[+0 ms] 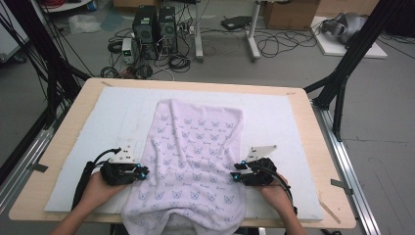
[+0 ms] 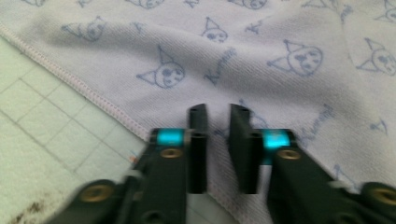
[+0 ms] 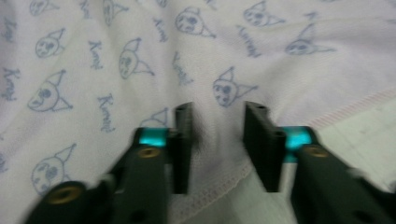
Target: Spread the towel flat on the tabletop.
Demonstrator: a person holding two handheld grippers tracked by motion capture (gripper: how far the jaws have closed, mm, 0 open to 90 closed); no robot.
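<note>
while the near hem of the towel [image 1: 188, 161] hangs over the near edge of the desk [image 1: 63, 142], the rest of it lies spread away from the person, across the white mat [image 1: 288, 122] that covers most of the desk top. the cloth is pale lilac with small blue cat-face prints and script words, rumpled with soft folds down its middle. a person's two hands come in from the near side, one at each long edge of the towel, about level with each other. the left gripper [image 1: 139, 172] sits at the towel's left edge, its fingers [image 2: 198, 140] pointing right onto the cloth; in the left gripper view they stand drawn close together with a narrow slot between them, over the stitched hem, and a small ridge of towel seems pinched in that slot, though the blur leaves the pinch unsure. the right gripper [image 1: 236, 175] sits at the towel's right edge, pointing left; in the right gripper view its fingers [image 3: 183, 144] stand a moderate gap apart, straddling the hem where cloth meets mat, with the towel lying under and between them but not clearly pressed by either. farther off, the towel's far end lies flat on the mat, near the middle of the desk. beyond the desk, computer towers [image 1: 154, 27] and loose cables sit on the floor.
</note>
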